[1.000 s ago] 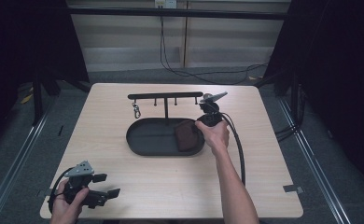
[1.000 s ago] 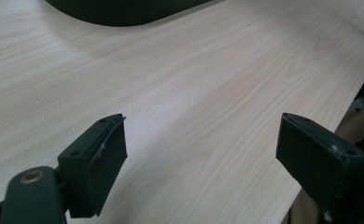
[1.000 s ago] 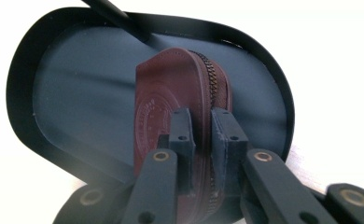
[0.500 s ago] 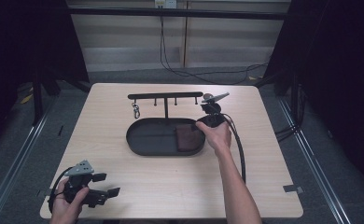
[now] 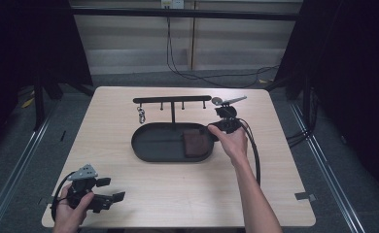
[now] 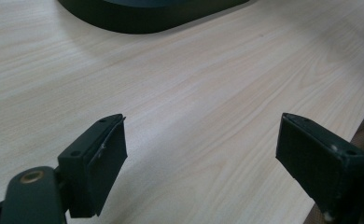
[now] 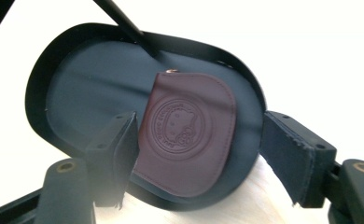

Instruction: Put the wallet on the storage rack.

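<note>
A black oval tray [image 5: 151,145] sits mid-table with a dark brown leather pouch [image 5: 196,143] lying flat at its right end. My right gripper [image 5: 215,127] hovers at the tray's right rim, held by a hand. In the right gripper view the open jaws straddle the stamped pouch [image 7: 187,130] from above without touching it, inside the tray [image 7: 45,93]. My left gripper [image 5: 111,189] rests low near the table's front left corner. Its open jaws [image 6: 201,135] hold nothing, and they point across bare wood toward the tray's edge [image 6: 143,18].
Behind the tray stands a black hook rack [image 5: 172,99] on a post, with a keyring [image 5: 141,115] hanging from its left end. The right gripper's cable [image 5: 253,155] loops over the table beside the forearm. Dark floor surrounds the table.
The right hand and gripper have drifted slightly toward the tray's right end. The left gripper has stayed put.
</note>
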Motion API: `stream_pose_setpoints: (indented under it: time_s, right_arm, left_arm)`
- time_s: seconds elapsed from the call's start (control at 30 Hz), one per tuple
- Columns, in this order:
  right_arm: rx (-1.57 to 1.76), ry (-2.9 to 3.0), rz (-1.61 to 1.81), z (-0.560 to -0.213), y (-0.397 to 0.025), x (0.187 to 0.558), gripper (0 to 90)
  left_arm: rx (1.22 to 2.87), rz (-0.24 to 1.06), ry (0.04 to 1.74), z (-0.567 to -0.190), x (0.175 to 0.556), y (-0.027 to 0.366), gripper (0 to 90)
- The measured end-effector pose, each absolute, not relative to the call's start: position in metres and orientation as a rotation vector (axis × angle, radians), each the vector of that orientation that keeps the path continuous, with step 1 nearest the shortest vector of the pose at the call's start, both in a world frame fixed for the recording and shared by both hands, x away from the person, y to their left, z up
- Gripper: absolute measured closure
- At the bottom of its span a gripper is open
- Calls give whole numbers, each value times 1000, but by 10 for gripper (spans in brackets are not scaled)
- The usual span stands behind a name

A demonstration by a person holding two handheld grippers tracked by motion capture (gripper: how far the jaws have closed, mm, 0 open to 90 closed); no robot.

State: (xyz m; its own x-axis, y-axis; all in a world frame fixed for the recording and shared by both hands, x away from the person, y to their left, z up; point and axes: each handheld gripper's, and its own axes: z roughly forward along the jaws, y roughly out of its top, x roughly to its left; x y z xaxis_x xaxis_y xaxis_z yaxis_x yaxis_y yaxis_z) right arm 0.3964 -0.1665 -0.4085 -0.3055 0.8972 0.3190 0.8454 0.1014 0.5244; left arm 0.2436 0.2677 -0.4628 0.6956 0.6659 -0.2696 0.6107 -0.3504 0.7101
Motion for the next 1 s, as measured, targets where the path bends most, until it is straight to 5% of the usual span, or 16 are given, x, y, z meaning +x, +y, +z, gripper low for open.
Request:
stream_pose_setpoints:
  time_s: [0.37, 1.0]
  right_arm:
    - [1766, 2251, 1083, -409, -175, 378, 158]
    - [1673, 2217, 1168, -411, -203, 326, 184]
  left_arm:
    - [2049, 101, 993, -462, 242, 271, 168]
    - [2026, 97, 1001, -460, 241, 276, 168]
